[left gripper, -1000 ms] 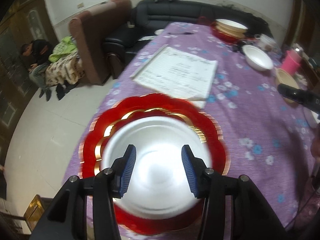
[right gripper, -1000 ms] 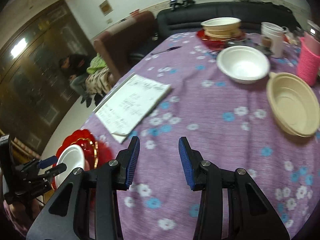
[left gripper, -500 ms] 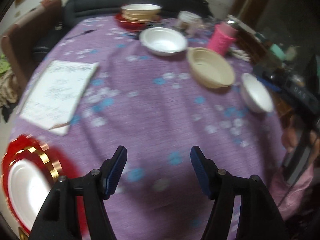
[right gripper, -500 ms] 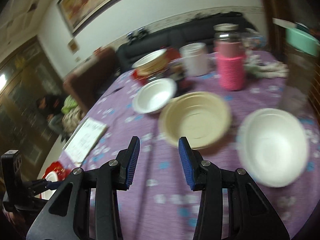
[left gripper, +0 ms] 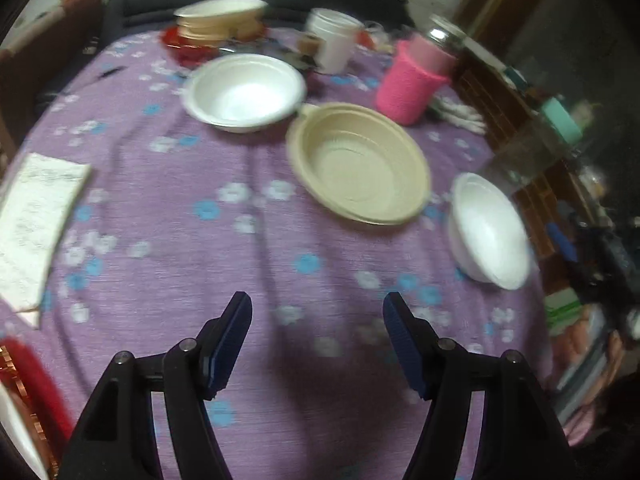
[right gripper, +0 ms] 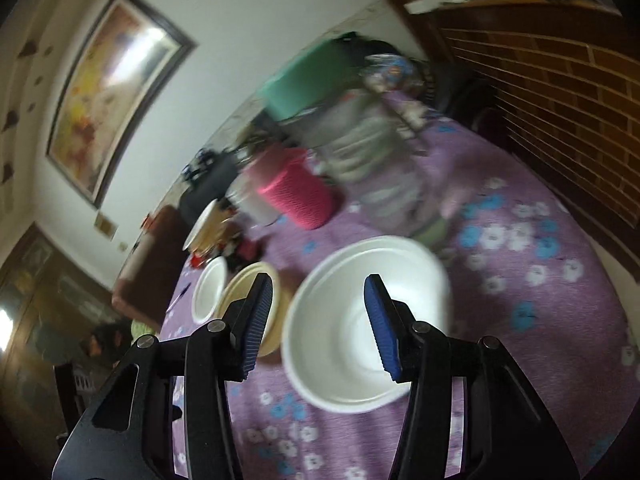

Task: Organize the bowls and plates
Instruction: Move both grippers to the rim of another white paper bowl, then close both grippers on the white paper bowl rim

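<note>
Left claw: its two blue pads are standing wide apart. It is holding nothing and touching nothing, hanging over the purple cloth.
Paper: lying at the far left of the cloth.
Red plate: peeking in at the left bottom corner, blurred.
White bowl: sitting far back on the cloth.
Tan bowl: sitting just beside the white bowl, to its right.
Small white bowl: sitting near the right edge of the cloth.
Pink cup: standing behind the tan bowl.
Right claw: its pads are spread apart and gripping nothing. It is hanging over the small white bowl, with one pad showing over each side; I cannot tell if they are touching it.
</note>
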